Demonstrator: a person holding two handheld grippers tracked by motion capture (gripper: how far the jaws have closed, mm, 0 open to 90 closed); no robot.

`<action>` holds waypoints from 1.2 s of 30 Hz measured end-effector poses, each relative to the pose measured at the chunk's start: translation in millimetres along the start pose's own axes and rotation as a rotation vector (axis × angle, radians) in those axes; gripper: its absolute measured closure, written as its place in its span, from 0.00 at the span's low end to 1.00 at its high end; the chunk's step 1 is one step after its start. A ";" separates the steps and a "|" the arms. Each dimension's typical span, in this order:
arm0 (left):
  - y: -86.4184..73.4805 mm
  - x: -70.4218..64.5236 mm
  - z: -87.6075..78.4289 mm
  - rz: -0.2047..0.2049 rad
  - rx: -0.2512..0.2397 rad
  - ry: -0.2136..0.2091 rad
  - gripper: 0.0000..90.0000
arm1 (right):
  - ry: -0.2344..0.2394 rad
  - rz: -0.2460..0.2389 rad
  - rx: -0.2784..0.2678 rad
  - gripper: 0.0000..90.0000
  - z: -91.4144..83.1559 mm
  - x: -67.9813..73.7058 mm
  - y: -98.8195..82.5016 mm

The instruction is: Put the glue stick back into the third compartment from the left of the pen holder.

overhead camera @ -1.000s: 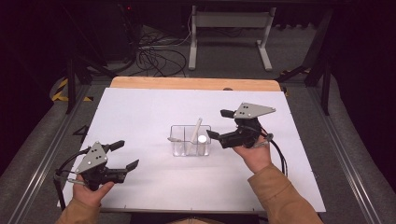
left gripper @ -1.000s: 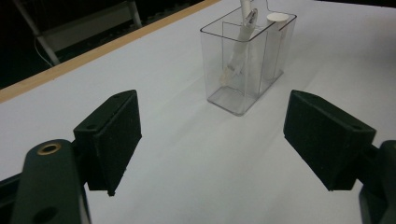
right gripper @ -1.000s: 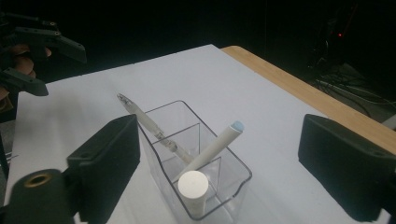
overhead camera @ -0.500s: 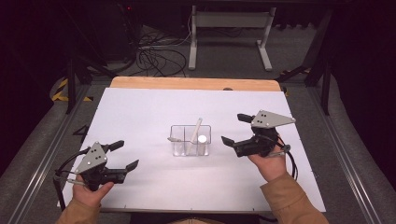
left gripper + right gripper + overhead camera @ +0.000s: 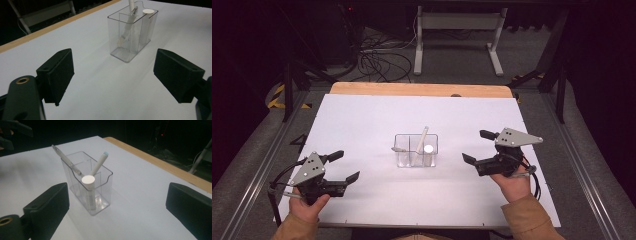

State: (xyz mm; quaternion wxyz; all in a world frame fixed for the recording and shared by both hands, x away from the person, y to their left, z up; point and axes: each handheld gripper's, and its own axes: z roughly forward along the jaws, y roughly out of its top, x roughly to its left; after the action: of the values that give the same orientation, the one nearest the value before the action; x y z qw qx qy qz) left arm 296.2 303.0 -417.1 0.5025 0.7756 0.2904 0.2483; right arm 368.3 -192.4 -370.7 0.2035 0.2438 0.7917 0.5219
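Both grippers, left and right, hover with fingers spread wide and empty, flanking the clear holder (pens inside) on the worktop; the right's have just been opening.

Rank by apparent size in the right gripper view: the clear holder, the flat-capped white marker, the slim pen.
1. clear holder, largest.
2. flat-capped white marker and slim pen: similar in visible length, partly hidden in the holder, so unranked.

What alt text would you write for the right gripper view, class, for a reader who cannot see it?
A clear plastic holder stands on a white table, holding a thin pen, a tilted marker and an upright white-capped marker. The right claw frames it, jaws open and empty.
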 end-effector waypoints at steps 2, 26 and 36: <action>0.0 0.2 -0.6 -0.006 -0.005 -0.008 0.18 | 0.009 -0.001 0.015 0.04 -1.3 -0.6 -4.5; -1.8 -0.3 -4.3 0.019 -0.009 -0.008 0.14 | -0.019 0.024 0.032 0.02 -16.4 -8.6 -62.0; -7.0 1.4 -8.0 0.009 -0.012 -0.006 0.14 | -0.026 0.013 0.053 0.00 -18.9 -9.7 -87.1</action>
State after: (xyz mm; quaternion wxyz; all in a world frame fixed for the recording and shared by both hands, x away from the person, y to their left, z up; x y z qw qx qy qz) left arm 290.4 311.3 -420.5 0.5069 0.7745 0.2840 0.2499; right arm 350.0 -241.2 -443.6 0.2039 0.2608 0.8009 0.4990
